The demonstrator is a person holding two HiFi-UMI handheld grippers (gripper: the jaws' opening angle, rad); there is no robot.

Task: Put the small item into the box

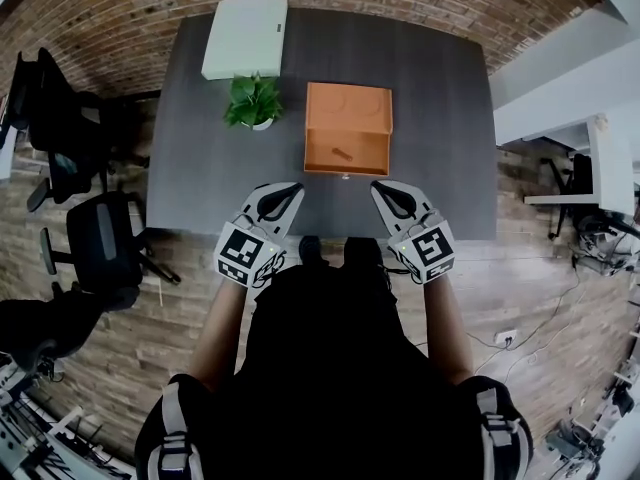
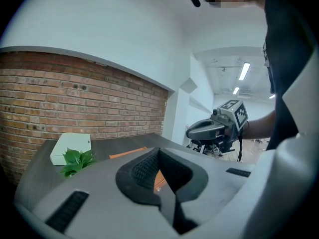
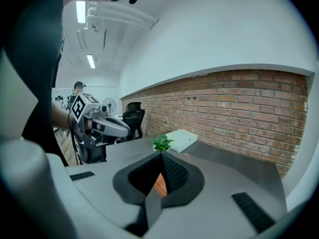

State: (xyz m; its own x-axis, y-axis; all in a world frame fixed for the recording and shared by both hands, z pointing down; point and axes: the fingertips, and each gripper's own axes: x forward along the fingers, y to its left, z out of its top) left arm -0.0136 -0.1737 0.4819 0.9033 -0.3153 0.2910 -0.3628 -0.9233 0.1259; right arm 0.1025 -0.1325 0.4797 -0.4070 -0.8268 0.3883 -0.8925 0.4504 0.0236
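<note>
An open orange box (image 1: 347,128) stands at the middle of the dark grey table (image 1: 200,168). A small brownish item (image 1: 342,153) lies inside it near the front wall. My left gripper (image 1: 293,188) and right gripper (image 1: 379,187) hover side by side at the table's near edge, just short of the box. Both are shut with nothing held. In the left gripper view the jaws meet at the tip of my left gripper (image 2: 159,151), with an orange sliver of the box (image 2: 158,179) behind them. My right gripper (image 3: 161,155) looks the same, with the box (image 3: 160,183) behind its jaws.
A small potted plant (image 1: 254,101) stands left of the box, and a flat white case (image 1: 245,36) lies at the table's far left corner. Black office chairs (image 1: 95,238) stand to the left on the wood floor. A brick wall runs behind the table.
</note>
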